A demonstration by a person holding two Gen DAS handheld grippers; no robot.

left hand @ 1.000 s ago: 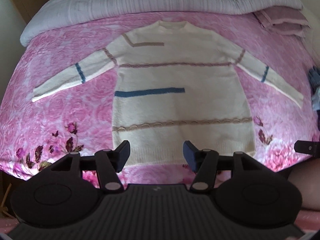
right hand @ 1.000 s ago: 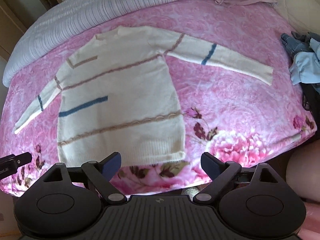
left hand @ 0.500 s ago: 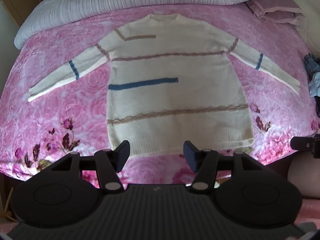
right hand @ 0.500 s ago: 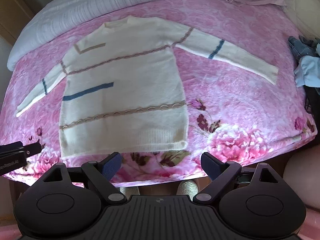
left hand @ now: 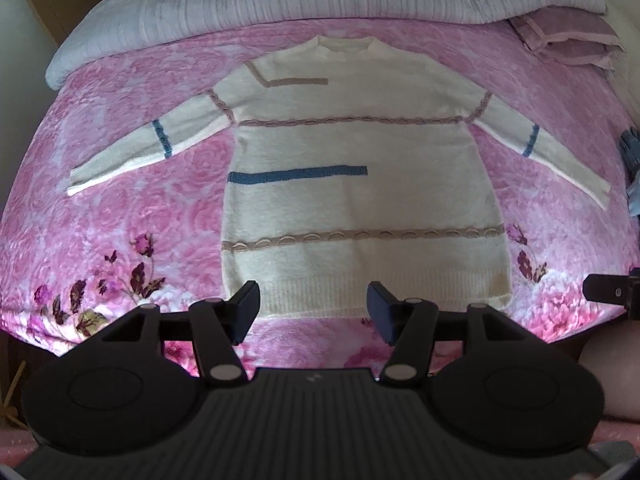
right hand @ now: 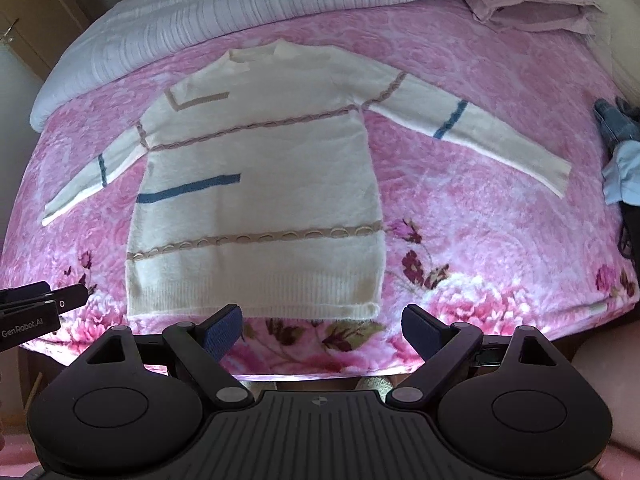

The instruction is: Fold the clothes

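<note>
A cream knit sweater with tan and blue stripes lies flat on the pink floral bed, both sleeves spread out, hem toward me. The right wrist view shows the same sweater left of centre. My left gripper hovers open just over the hem, nothing between its fingers. My right gripper is open wide, in front of the hem's right corner and above the bed's front edge, holding nothing. The right gripper's tip shows at the right edge of the left wrist view; the left gripper's tip shows at the left edge of the right wrist view.
A grey striped quilt is bunched along the far side of the pink bedspread. A folded mauve cloth lies at the far right corner. Blue denim and pale clothes are heaped at the right edge. The bed's front edge is just below my grippers.
Both views shift slightly over the second; the sweater drifts up and then back down in the left wrist view. The sweater lies unmoved and both grippers stay open.
</note>
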